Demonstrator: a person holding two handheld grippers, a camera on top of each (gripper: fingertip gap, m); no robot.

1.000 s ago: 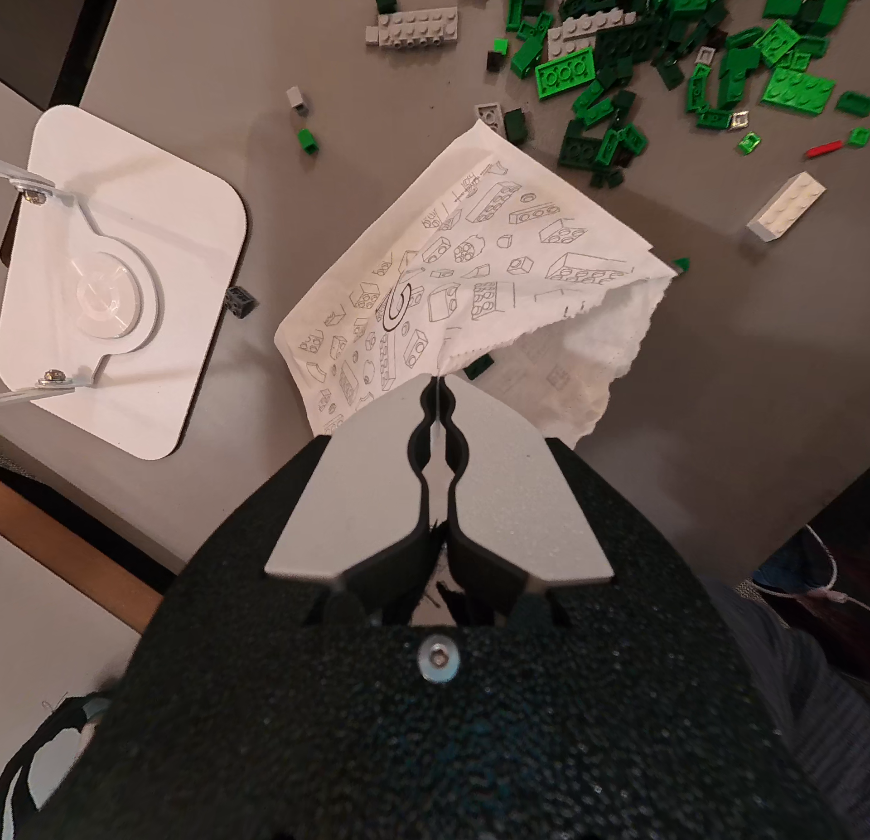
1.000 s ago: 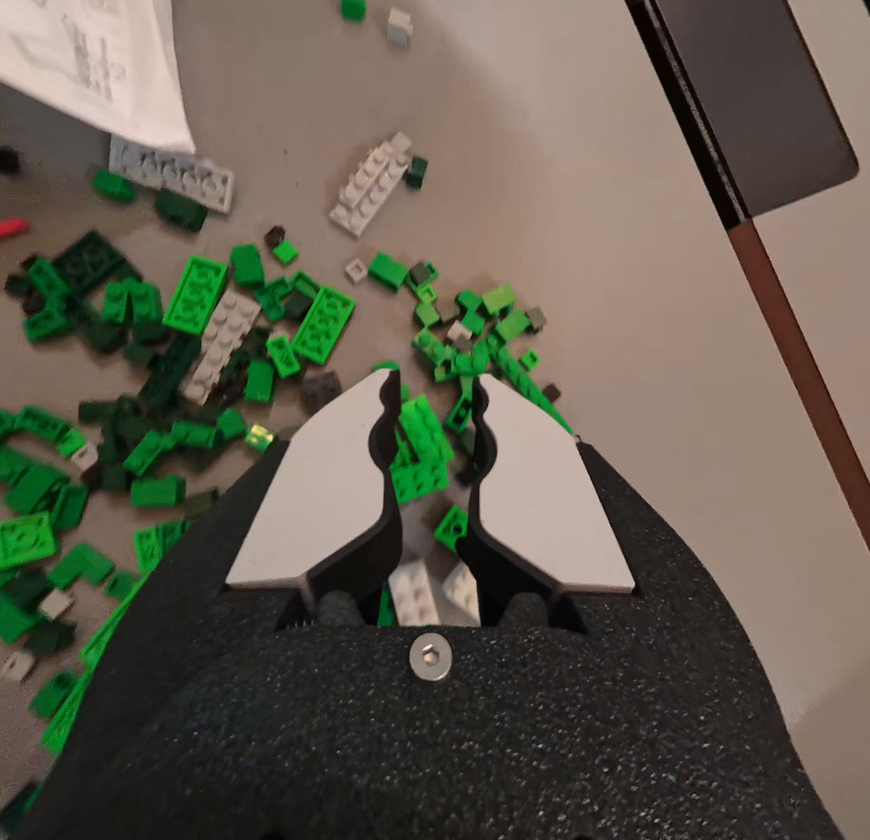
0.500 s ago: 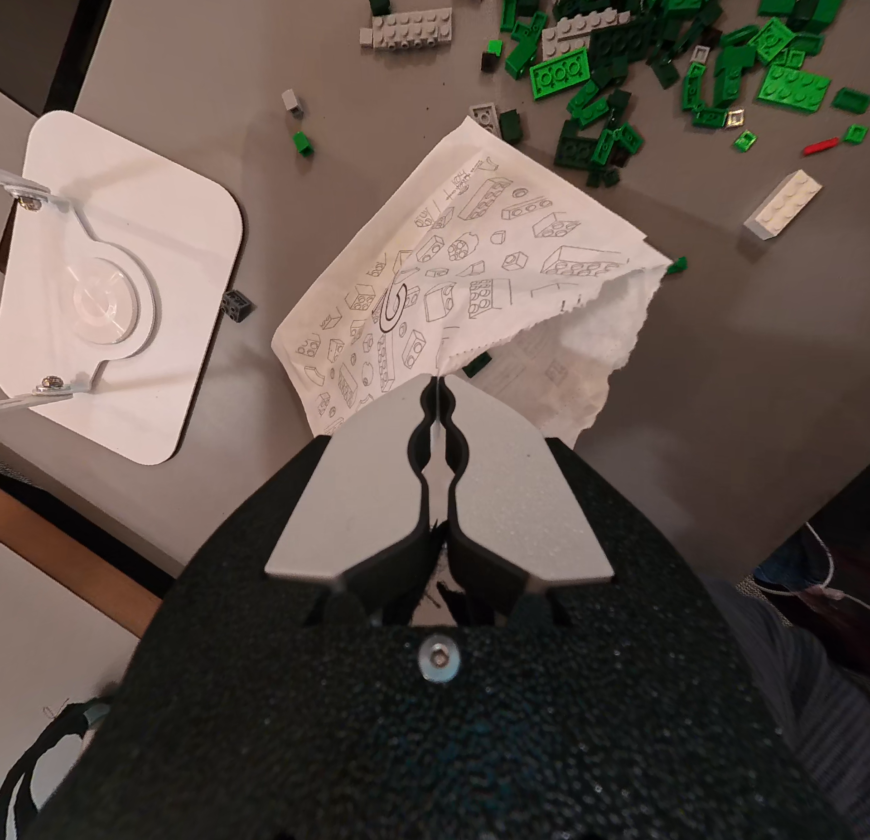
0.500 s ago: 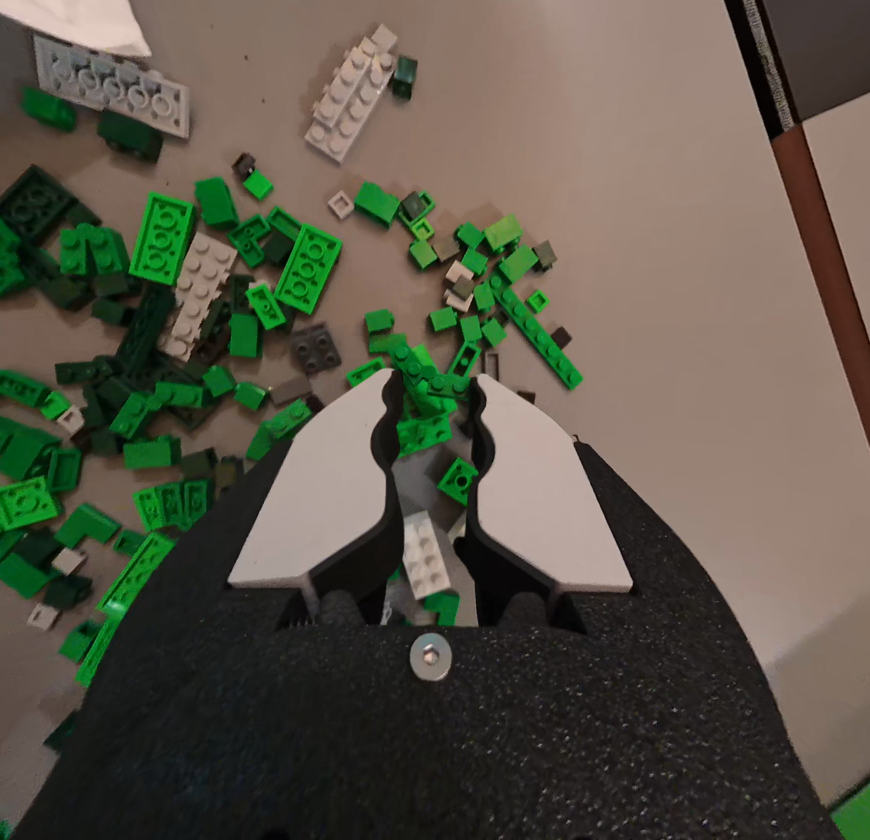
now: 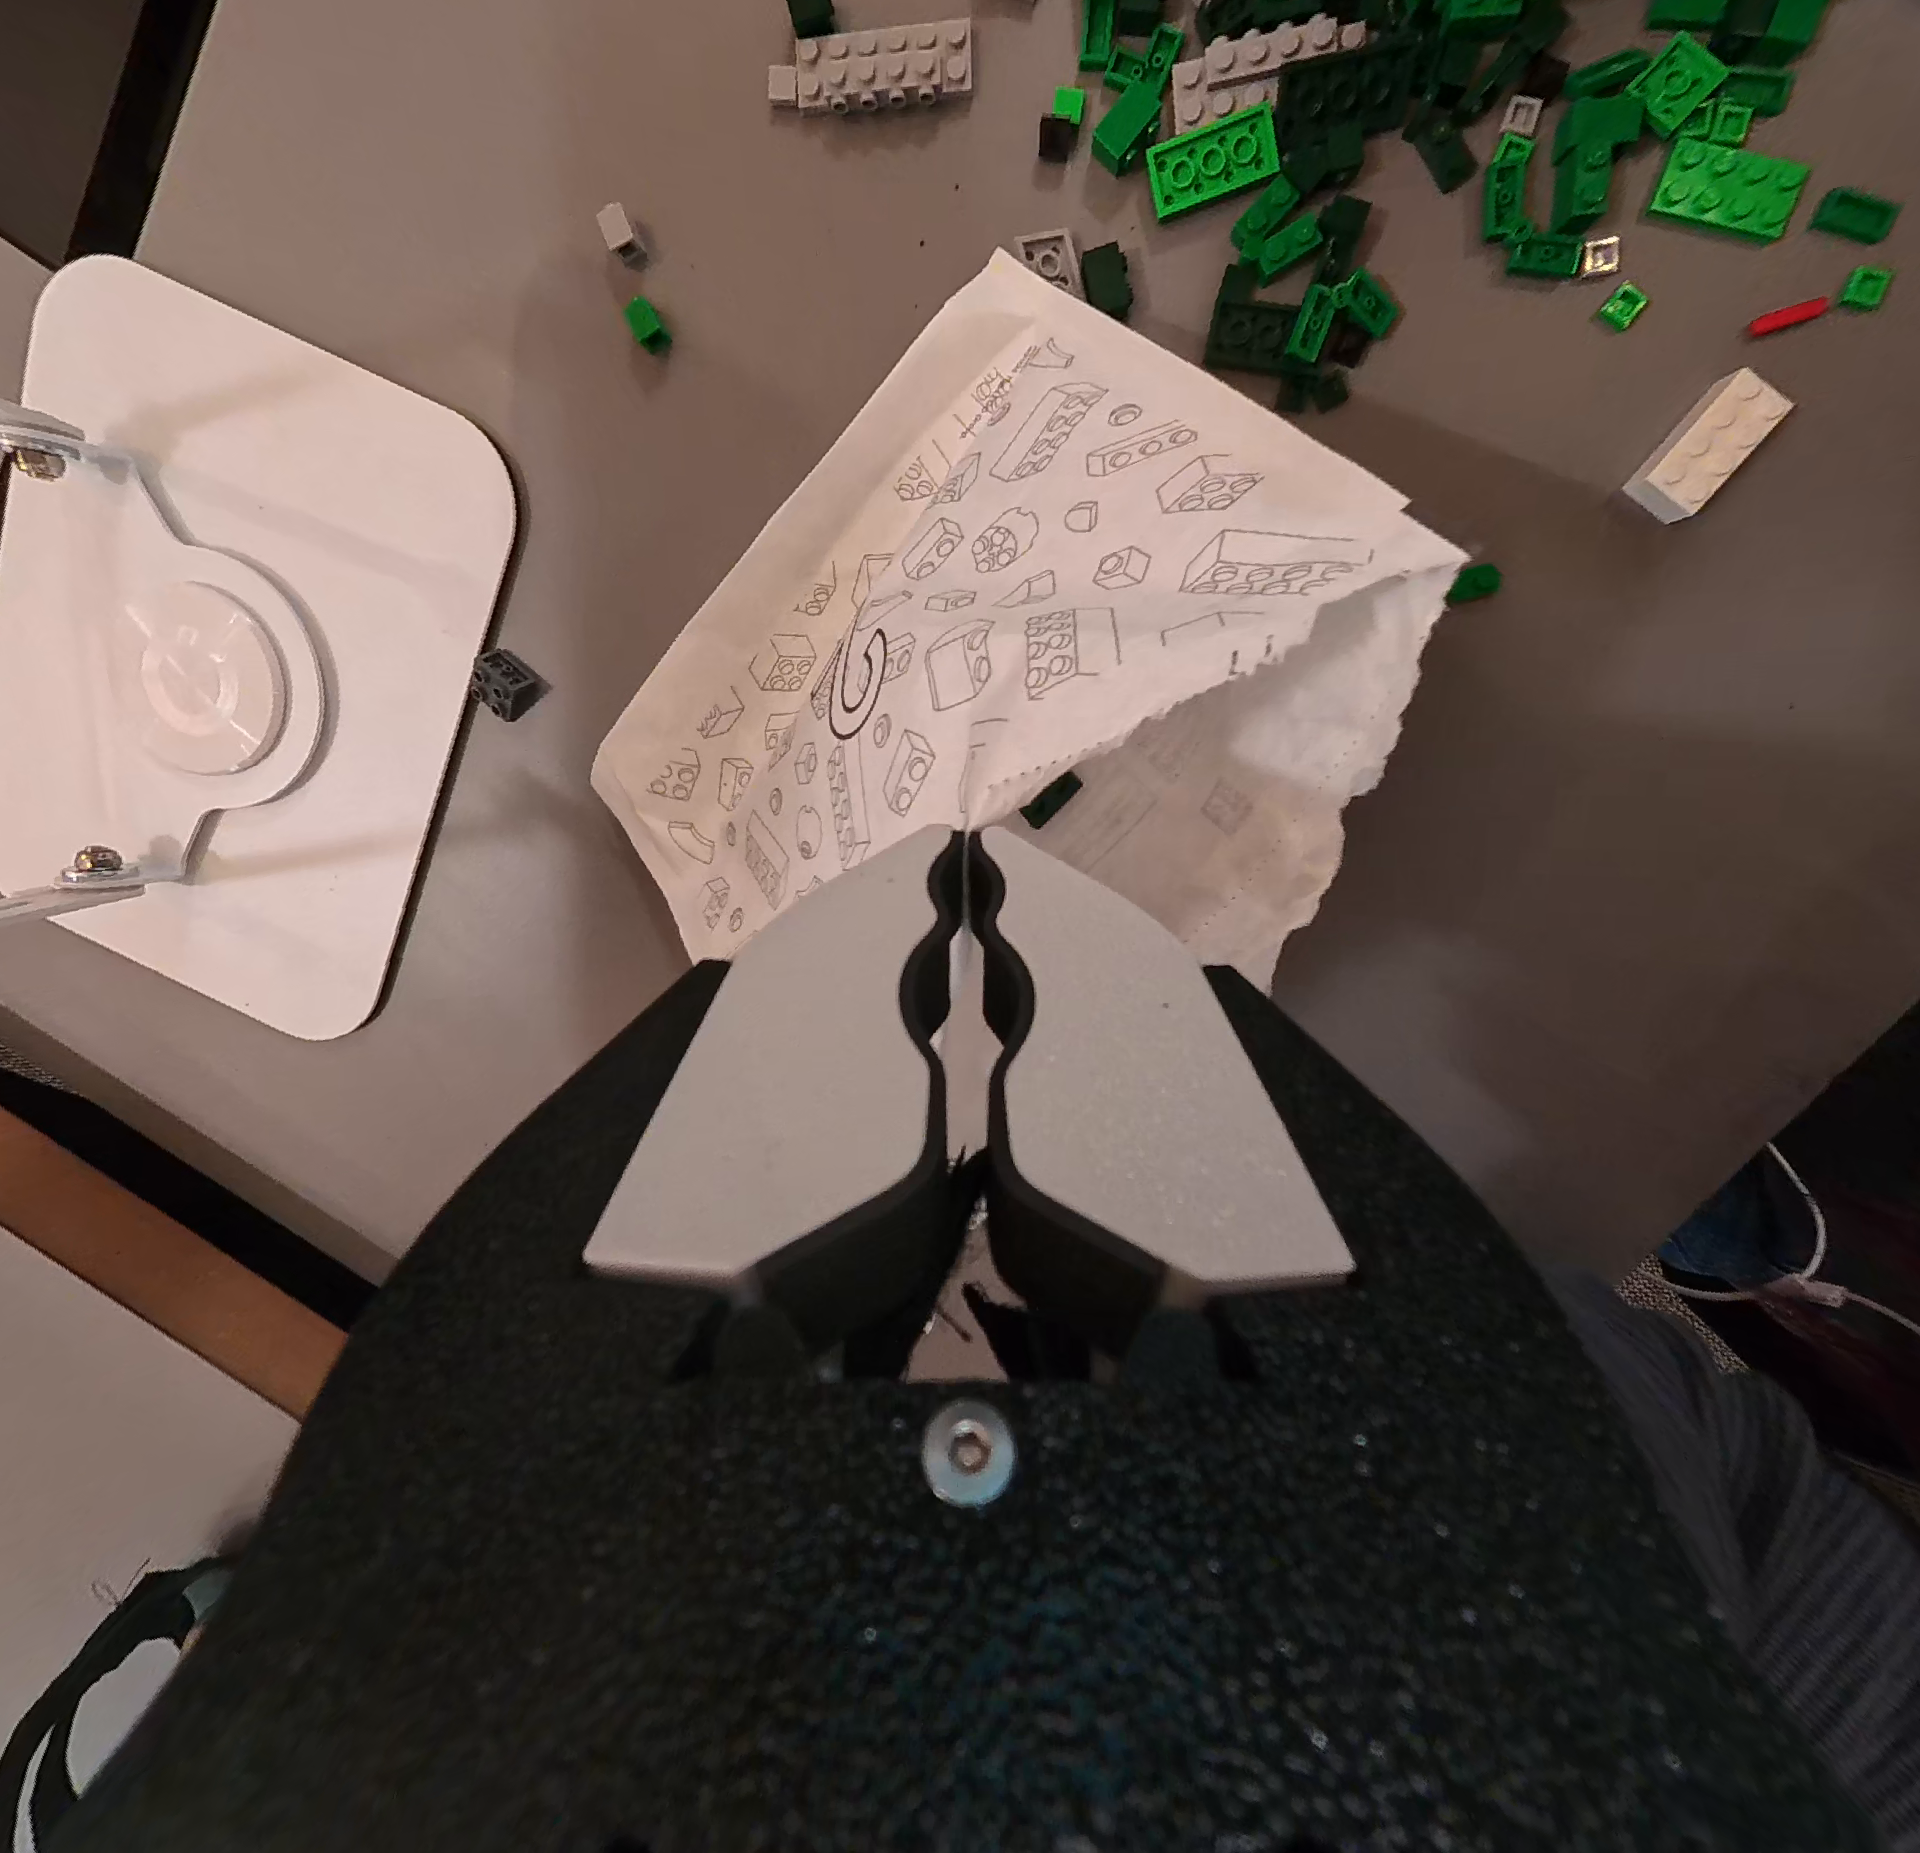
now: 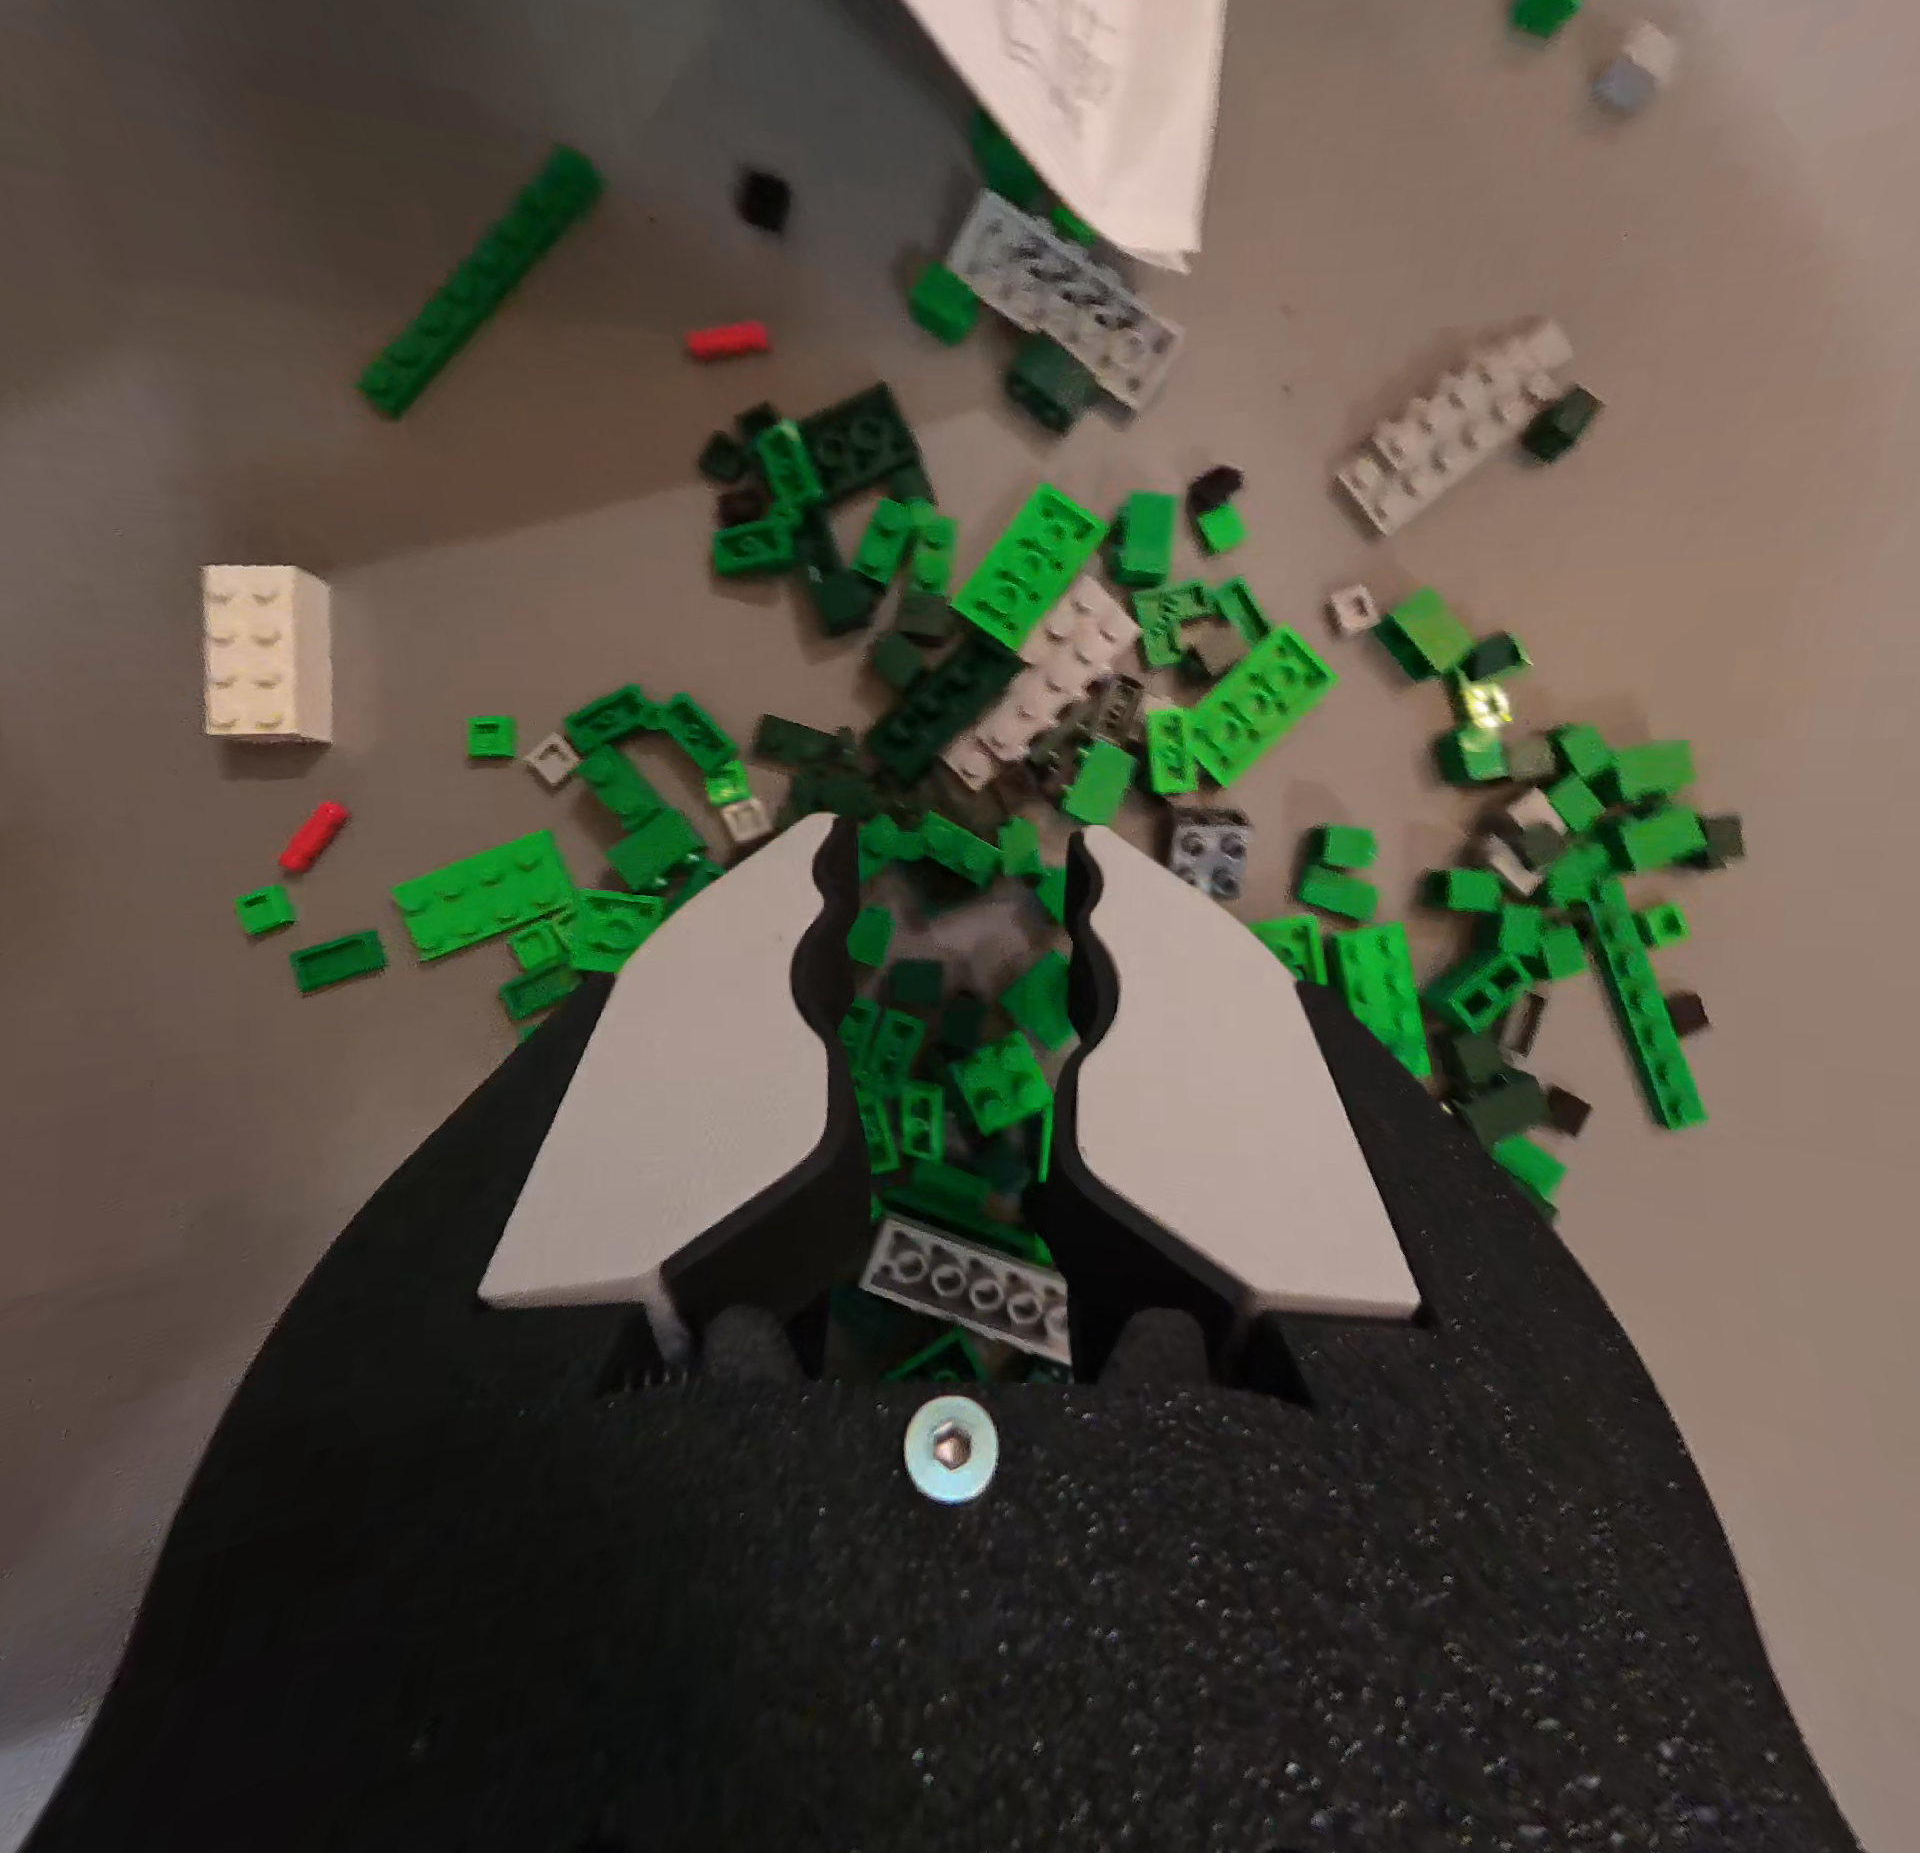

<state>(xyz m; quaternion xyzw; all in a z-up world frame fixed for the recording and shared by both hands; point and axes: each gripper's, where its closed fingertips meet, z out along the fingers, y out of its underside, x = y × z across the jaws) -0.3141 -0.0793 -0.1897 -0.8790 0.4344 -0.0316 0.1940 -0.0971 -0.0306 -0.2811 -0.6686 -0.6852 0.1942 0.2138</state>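
Left gripper (image 5: 966,847) was clamped on the torn top edge of a white paper bag (image 5: 997,598) printed with line drawings of bricks. The bag's mouth gaped open on the side toward the white brick (image 5: 1709,447), and one dark green piece (image 5: 1051,801) sat just inside the mouth, close to the fingertips. The bag itself lay on the grey table (image 5: 468,141). Beyond the bag from the gripper: a scattered pile of green bricks (image 5: 1455,141), a grey studded plate (image 5: 883,68), and a small red piece (image 5: 1787,315) near the white brick. Off the bag's closed corner, a white square base (image 5: 343,816) with a clear bracket stood on the table, a small dark grey brick (image 5: 507,679) touching its edge.

Right gripper (image 6: 961,847) hung above the pile of green bricks (image 6: 1039,577), jaws apart and nothing between them; loose green pieces and a grey plate (image 6: 966,1284) showed through the gap. The view was blurred. A corner of the paper bag (image 6: 1101,68) lay beyond the pile, overlapping a grey plate (image 6: 1070,297). The white brick (image 6: 265,655) lay well apart from the pile, with a long green strip (image 6: 483,281) and two red pieces (image 6: 727,340) nearby.
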